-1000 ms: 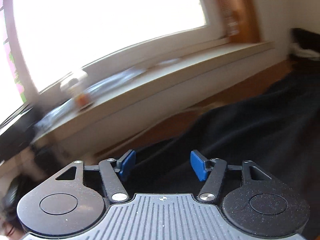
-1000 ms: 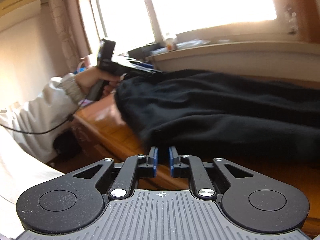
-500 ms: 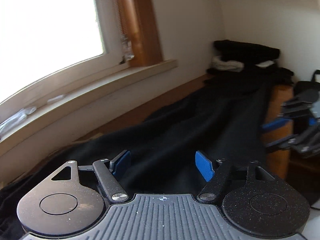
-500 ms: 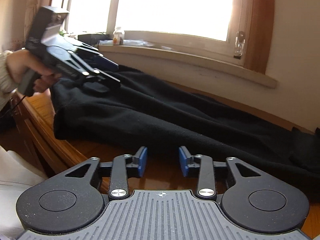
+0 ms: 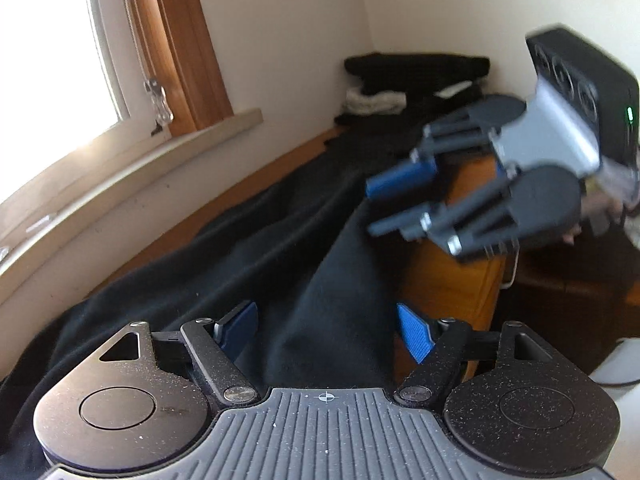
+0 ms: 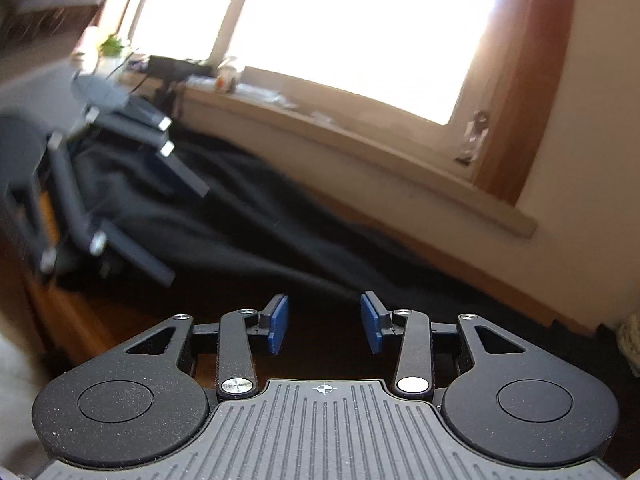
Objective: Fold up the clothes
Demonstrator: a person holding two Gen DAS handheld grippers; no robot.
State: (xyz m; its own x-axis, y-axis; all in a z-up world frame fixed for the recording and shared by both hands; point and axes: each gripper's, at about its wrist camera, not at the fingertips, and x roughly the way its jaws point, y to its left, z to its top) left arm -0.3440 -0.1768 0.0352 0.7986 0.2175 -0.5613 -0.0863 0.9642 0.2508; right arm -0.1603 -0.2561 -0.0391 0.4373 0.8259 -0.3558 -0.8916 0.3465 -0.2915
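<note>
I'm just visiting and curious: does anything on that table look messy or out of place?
Yes. The black garment lies rumpled along the wooden table, and one part spills over the near edge instead of lying flat. Both grippers, left and right, are open and hold nothing. Nothing looks damaged.

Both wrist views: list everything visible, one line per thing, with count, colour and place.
Long black fabric garment: one, black, spread along the table.
Wooden table: one, orange-brown, under the garment.
Stack of folded clothes: one, black and white, far corner.
Pale windowsill: one, beige, beside the table, small clutter on it.
Left tongs: one, black, blue pads, open over the garment.
Right tongs: one, black, blue pads, open.
</note>
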